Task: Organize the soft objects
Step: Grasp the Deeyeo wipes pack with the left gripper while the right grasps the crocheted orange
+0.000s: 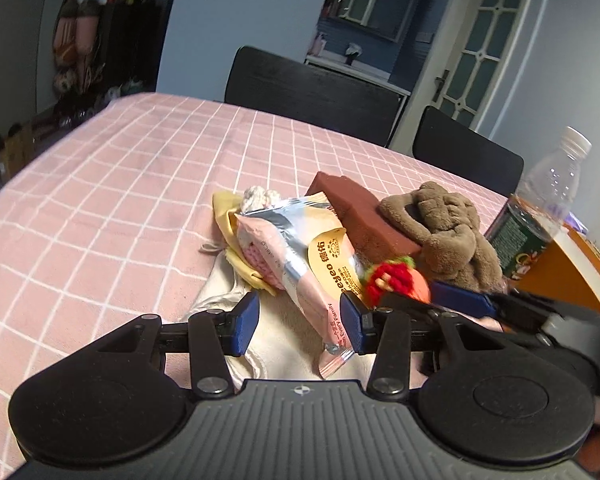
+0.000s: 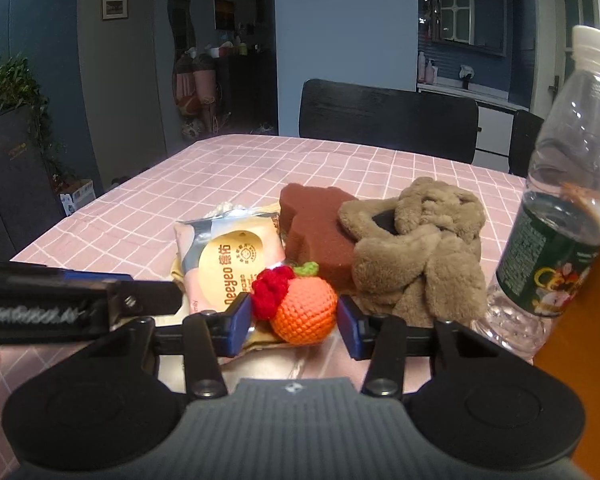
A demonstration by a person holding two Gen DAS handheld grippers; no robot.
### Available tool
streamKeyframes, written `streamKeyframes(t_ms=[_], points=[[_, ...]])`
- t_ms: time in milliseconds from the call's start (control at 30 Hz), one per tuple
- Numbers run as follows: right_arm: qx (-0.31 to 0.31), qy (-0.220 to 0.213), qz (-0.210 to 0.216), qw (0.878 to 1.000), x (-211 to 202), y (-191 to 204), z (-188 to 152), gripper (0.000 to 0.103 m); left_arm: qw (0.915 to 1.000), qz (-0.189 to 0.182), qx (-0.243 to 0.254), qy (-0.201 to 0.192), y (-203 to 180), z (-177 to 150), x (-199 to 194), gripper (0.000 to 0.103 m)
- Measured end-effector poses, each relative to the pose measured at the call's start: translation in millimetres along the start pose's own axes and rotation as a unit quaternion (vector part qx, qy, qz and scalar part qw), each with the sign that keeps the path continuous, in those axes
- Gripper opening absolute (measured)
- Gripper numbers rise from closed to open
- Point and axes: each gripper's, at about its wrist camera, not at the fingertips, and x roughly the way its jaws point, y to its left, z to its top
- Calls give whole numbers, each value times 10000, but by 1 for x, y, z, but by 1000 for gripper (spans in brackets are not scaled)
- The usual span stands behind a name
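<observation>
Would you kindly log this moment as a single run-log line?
left gripper: open around tissue pack | right gripper: open around crochet orange | plush toy: untouched on sponge

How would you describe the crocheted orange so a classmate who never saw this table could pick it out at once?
On the pink checked tablecloth lies a pile of soft things beside a plastic bottle. At its near edge, in front of the brown sponge block, sits the crocheted orange. It alone is round, bright orange and green-topped, with a red knitted piece touching it.

Left gripper (image 1: 300, 322) and right gripper (image 2: 294, 322): jaws apart.
</observation>
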Motion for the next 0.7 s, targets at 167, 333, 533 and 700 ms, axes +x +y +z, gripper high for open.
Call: streamKeyframes(t_ms=[167,333,533,700], points=[[-44,177,-184,9997,-16,-4,-14,9,9998,73,-30,157,-6,-1,15,61],[44,518,-311,9982,-15,-14,-30,9,9997,93,-97,217,-13,-5,31,66],[157,575,-242,9979,-14,-20,-32,27,9997,53,-209,144,-19,-7,34,37],[131,520,-304,9981,-18,-22,-32,40,9998,37,-174,-2,-22,-8,24,16]])
